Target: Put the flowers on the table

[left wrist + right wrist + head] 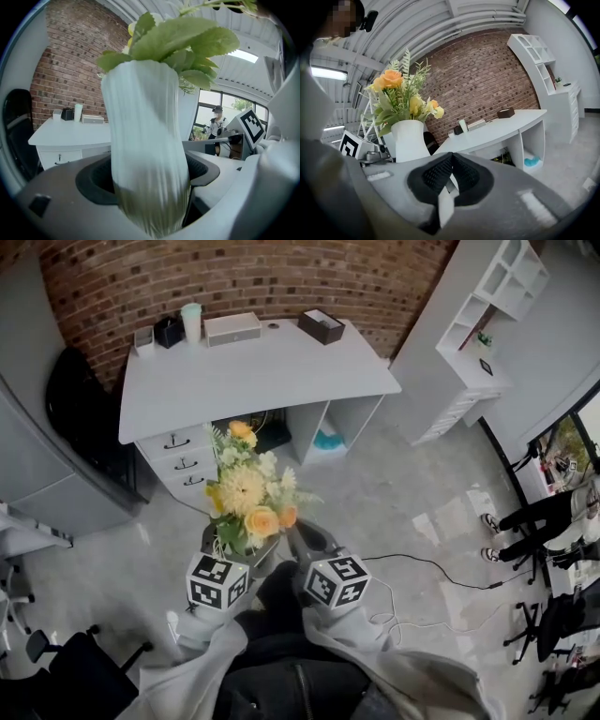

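My left tongs [242, 557] grip the white vase [143, 140] of flowers [246, 488]; my right tongs [451, 159] are closed and empty. The worktop [253, 371] lies at twelve o'clock, well apart.

The left tool [149, 180] hides the foot of the vase [140, 126].

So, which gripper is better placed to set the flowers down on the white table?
Left. The left gripper holds the white vase with the flowers, facing the table. The right gripper is shut, with nothing between its jaws.
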### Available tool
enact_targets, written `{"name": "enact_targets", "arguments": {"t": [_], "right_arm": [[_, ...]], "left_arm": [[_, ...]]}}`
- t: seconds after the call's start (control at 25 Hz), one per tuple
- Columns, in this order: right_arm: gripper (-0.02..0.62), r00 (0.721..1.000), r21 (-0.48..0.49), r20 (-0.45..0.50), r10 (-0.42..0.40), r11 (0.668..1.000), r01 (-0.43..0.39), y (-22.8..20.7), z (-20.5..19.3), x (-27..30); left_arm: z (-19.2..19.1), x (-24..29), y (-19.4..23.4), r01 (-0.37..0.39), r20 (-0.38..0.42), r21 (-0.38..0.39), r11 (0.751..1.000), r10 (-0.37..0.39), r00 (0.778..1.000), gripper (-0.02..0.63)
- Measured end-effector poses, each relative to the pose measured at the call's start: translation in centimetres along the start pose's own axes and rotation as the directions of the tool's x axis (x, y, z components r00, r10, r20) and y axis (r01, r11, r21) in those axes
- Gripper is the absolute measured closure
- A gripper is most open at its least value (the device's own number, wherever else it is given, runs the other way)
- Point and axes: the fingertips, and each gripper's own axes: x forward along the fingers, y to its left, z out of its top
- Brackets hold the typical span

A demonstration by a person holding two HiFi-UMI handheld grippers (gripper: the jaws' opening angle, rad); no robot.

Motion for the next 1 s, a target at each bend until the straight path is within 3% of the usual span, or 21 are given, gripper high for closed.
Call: {"name": "enact_targets", "arguments": {"t": [0.52,1.0], "right_arm": [[0.596,0.997,0.003,0.005,-0.076,0.997,0.076,-4.6,1.7,3.2],[0.597,0.998,0.014,-0.001,-0.057,0.998,0.057,-9.7,4.8,8.3]], "left_arm": [[1.1,2.8,2.7,0.012,0.002,0.015,1.000,-0.012,1.000,0.181],[4.2,10.0,5.7,0.004,-0.002,0.015,1.000,-0.004,1.000,0.181]]}}
